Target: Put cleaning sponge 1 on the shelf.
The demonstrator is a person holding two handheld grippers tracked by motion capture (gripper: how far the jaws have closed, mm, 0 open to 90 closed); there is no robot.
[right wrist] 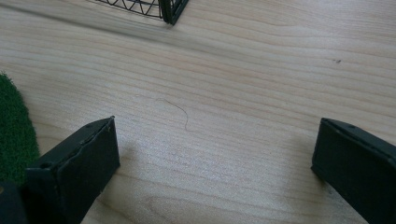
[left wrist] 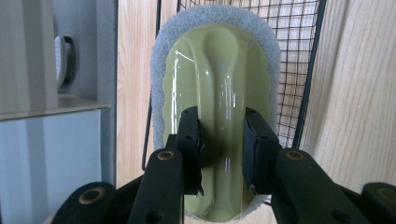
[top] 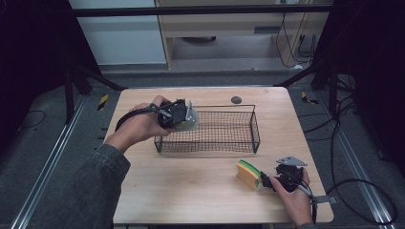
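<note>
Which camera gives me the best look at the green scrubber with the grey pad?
The left gripper view: the scrubber fills it, its glossy green handle clamped between the left gripper. The high view shows it small at the wire basket, mostly hidden by that gripper.

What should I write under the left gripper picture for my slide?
Left gripper shut on the raised handle of a pale green scrubber with a grey pad, held beside the wire basket.

Grey floor (top: 43,157), pale wooden cabinet (top: 229,24) behind.
</note>
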